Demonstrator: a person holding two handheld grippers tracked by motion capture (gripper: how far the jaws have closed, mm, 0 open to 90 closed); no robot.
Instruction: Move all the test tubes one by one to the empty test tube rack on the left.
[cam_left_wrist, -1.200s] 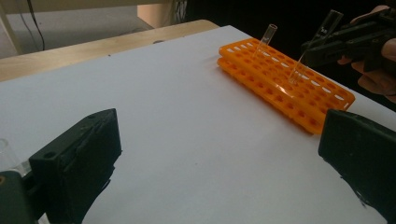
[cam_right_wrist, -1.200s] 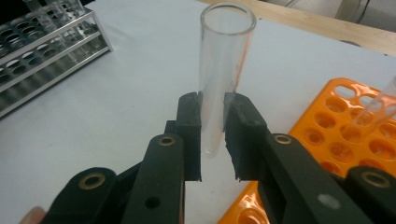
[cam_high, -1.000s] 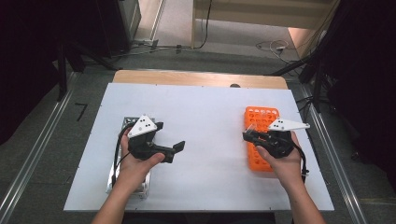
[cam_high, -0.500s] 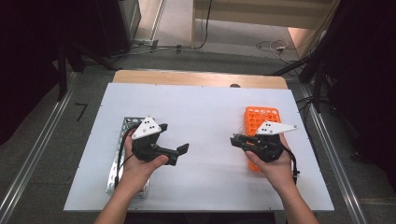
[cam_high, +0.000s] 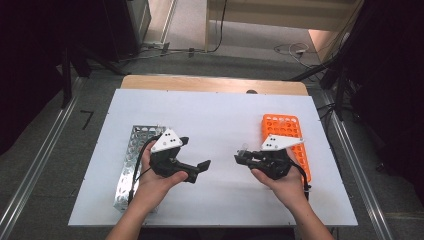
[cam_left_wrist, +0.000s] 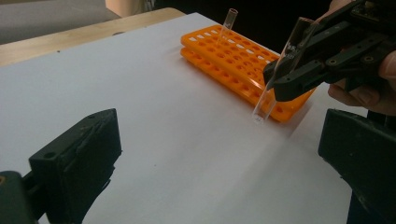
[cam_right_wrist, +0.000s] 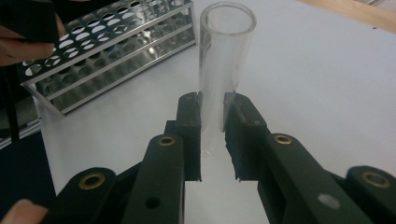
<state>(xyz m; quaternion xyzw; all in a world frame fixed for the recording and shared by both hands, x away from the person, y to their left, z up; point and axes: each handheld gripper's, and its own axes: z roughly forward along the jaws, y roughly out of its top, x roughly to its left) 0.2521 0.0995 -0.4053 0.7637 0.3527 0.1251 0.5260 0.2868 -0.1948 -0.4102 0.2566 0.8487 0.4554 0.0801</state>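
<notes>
While my right tongs (cam_right_wrist: 212, 135) grip a clear glass tube (cam_right_wrist: 224, 65) between their two pads, the tube stands nearly upright, its open mouth up and its rounded bottom hanging just above the white worktop (cam_high: 220, 120). Seen from my left tongs' camera, that tube (cam_left_wrist: 280, 70) leans a little and hangs just beside the near end of the orange rack (cam_left_wrist: 233, 56), clear of it. One more tube (cam_left_wrist: 226, 25) stands in a hole at the far end of that rack. From above, the orange rack (cam_high: 287, 130) lies at the right of the worktop, with my right hand (cam_high: 282, 182) partly over its near end. My left tongs (cam_high: 197, 170) gape wide with nothing between them, both jaws pointing toward the middle of the worktop. Under my left hand (cam_high: 152, 185) lies the steel rack (cam_high: 132, 155), at the left of the worktop, well apart from the orange one; its holes that I can see are empty.
</notes>
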